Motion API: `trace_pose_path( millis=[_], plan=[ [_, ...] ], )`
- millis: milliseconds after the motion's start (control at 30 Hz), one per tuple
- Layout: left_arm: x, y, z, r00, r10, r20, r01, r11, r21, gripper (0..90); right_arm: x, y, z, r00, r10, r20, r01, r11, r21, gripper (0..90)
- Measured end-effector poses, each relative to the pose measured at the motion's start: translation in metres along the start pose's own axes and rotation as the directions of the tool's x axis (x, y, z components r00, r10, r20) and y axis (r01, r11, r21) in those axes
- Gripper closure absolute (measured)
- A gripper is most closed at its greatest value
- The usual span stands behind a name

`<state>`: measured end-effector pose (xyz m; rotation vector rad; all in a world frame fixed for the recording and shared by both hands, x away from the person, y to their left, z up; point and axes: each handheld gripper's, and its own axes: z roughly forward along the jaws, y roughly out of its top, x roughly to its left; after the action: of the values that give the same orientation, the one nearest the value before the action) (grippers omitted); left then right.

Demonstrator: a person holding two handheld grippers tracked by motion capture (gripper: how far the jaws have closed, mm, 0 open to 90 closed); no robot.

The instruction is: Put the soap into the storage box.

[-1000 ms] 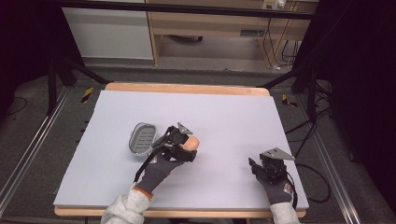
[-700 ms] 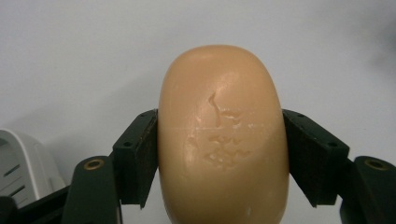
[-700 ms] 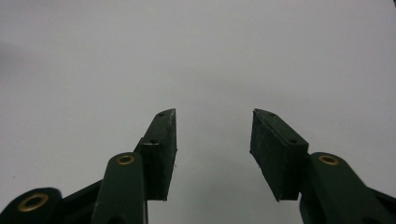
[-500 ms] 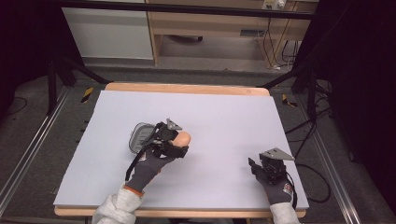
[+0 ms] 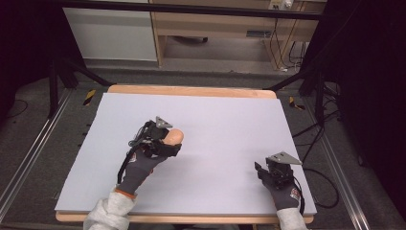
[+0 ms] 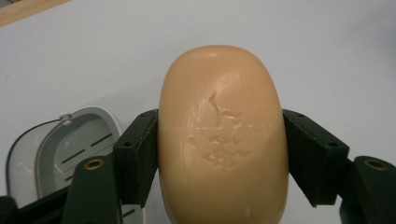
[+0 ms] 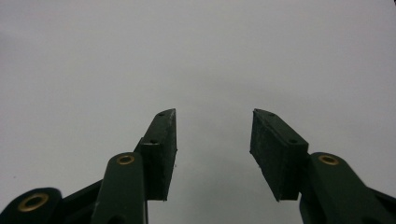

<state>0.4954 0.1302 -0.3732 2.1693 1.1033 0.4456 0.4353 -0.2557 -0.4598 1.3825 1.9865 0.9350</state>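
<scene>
— the fingers on the left gripper, what are they doing?

— pressed in on a peach-coloured bar of soap, one black pad on each long side. in the left gripper view the bar stands between them, its rounded end poking well past the tips, with a stamped mark and a thin seam line across its face.

— and anything near those fingers?

— down beside the left-hand pad in that view there's a grey soap dish, pale, with slots in its floor and a thin wire along its rim. it lies on the table, lower than the bar; whether the two touch i can't tell.

— from above?

— in the high view the left gripper sits over the left-middle of the white table top, the soap sticking out beyond the fingertips toward the right. a dark glove holds it, pale sleeve behind.

— the other one?

— the right gripper has its fingers spread, a plain gap between the pads and nothing in it, just bare white surface ahead of them. from above, the right gripper rests near the table's front right corner, well apart from the soap, grey three-cornered plate on top, cable trailing off the edge.
</scene>
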Motion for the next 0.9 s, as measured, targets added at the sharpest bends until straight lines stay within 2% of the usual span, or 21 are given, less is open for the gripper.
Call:
trace_pose_path(
  millis=[467,900],
  plan=[
    [0.026,0.0,-0.016,0.9985,-0.032,-0.045,0.031,0.9991,-0.029,31.8,0.001,0.0,0.0,1.0,0.004,-0.004,-0.004,1.0,-0.002,51.0],
    [0.045,-0.005,-0.018,0.9947,-0.062,-0.083,0.06,0.9978,-0.03,31.9,0.001,0.0,0.001,1.0,-0.002,-0.002,0.002,1.0,-0.001,51.0]
  ],
)
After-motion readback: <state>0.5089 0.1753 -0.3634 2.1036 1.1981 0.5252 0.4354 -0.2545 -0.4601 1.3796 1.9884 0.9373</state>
